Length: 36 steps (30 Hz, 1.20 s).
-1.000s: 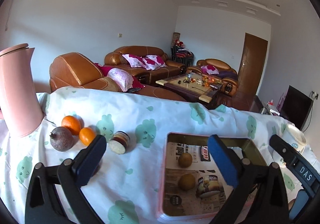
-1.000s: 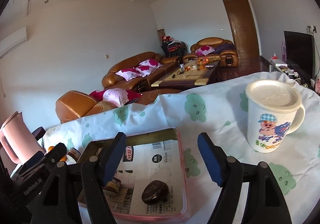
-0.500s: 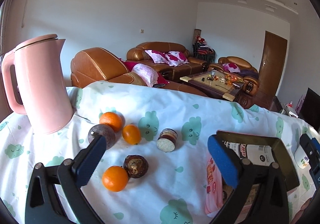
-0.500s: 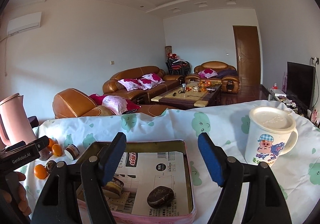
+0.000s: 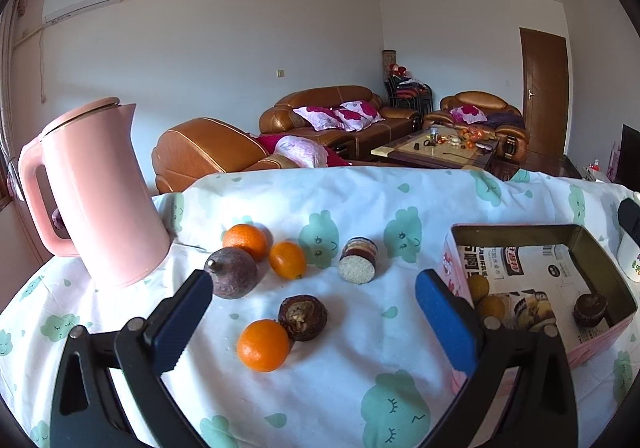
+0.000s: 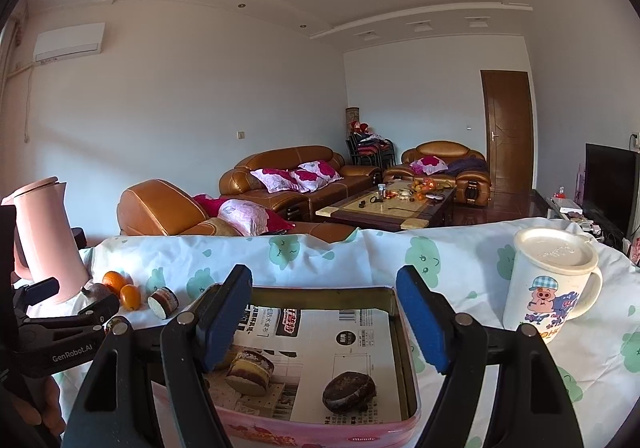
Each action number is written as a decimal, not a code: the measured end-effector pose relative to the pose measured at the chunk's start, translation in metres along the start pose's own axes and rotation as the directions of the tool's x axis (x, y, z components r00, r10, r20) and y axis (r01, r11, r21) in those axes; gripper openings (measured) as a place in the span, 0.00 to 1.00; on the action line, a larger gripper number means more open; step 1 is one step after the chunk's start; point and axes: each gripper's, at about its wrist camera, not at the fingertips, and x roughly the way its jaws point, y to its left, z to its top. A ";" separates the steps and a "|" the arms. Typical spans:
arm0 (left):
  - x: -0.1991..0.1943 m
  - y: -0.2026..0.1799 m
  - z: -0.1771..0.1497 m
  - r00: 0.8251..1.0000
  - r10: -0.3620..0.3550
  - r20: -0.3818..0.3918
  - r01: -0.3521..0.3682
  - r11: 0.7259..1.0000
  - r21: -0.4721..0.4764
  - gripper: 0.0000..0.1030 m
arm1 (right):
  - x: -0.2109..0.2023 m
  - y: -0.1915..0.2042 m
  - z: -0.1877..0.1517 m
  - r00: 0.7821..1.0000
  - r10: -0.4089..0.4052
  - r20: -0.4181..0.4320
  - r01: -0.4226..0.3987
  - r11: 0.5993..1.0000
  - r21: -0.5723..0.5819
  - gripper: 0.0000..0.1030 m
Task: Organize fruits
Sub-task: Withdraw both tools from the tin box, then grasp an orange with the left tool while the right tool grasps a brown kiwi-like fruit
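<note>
In the left wrist view my left gripper point(image 5: 312, 304) is open and holds nothing. It hovers over loose items on the cloud-print cloth. Closest are an orange point(image 5: 263, 345) and a dark brown round piece point(image 5: 303, 312). Behind them lie a purple fruit point(image 5: 231, 273), two more oranges point(image 5: 245, 241) point(image 5: 287, 259) and a layered roll point(image 5: 358, 265). The paper-lined tin point(image 5: 520, 227) on the right holds yellow fruits point(image 5: 478, 287) and a dark piece point(image 5: 590, 310). My right gripper point(image 6: 324, 300) is open and empty above the tin point(image 6: 320, 428), where that dark piece point(image 6: 349, 390) lies.
A tall pink kettle point(image 5: 92, 192) stands left of the fruits. A lidded cartoon mug point(image 6: 550, 284) stands right of the tin. The left gripper point(image 6: 74, 300) shows at the left of the right wrist view. Sofas and a coffee table lie beyond the table's far edge.
The left gripper swung left, from over the tin to over the loose fruits; the near orange and brown piece came into view. The right gripper rolled level above the tin. Both jaws stayed open.
</note>
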 end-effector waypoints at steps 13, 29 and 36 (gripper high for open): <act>-0.006 0.022 -0.005 1.000 -0.012 -0.005 0.012 1.000 -0.010 1.00 | -0.007 0.027 -0.006 1.000 -0.013 -0.023 0.013 1.000 -0.023 0.76; 0.003 0.072 -0.009 0.999 0.009 -0.033 -0.011 0.999 -0.035 1.00 | 0.008 0.104 -0.013 0.995 0.034 -0.091 -0.034 0.999 0.004 0.76; 0.019 0.118 -0.003 0.996 0.056 -0.072 -0.063 0.994 -0.087 1.00 | 0.019 0.140 -0.015 0.993 0.043 -0.113 -0.042 0.999 0.007 0.76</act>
